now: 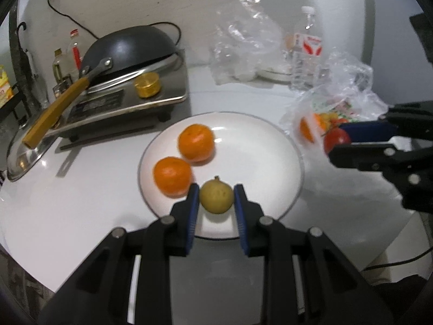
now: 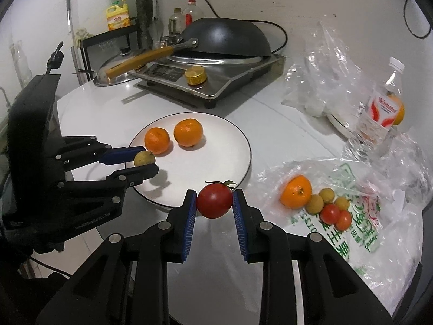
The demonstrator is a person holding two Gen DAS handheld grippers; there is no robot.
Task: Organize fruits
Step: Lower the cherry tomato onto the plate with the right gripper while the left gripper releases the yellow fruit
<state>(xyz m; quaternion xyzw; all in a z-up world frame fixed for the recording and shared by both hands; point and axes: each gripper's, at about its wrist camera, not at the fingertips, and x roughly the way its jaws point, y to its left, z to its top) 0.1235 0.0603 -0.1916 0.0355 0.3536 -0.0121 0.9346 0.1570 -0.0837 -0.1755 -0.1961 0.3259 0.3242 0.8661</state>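
A white plate (image 1: pixel 270 146) (image 2: pixel 216 146) lies on the white table with two oranges (image 1: pixel 195 142) (image 2: pixel 187 132) on its far side. My left gripper (image 1: pixel 216 197) (image 2: pixel 147 161) is shut on a small yellow-green fruit (image 1: pixel 216 195) (image 2: pixel 144 158), held just over the plate's near part. My right gripper (image 2: pixel 214 201) (image 1: pixel 339 139) is shut on a red tomato (image 2: pixel 214 200) (image 1: pixel 335 139) above the table, just off the plate's right rim. On an open plastic bag (image 2: pixel 351 233) (image 1: pixel 349 92) lie another orange (image 2: pixel 296 191), small yellow fruits (image 2: pixel 315 203) and small tomatoes (image 2: pixel 335 215).
An induction cooker (image 1: pixel 130 100) (image 2: pixel 216 78) with an upturned black wok (image 1: pixel 130 46) (image 2: pixel 227 38) and a gold cap (image 1: pixel 146 84) stands behind the plate. A steel lid (image 1: pixel 24 149) lies beside it. A water bottle (image 1: pixel 307 54) (image 2: pixel 379 119) and crumpled bags (image 1: pixel 243 48) stand at the back right.
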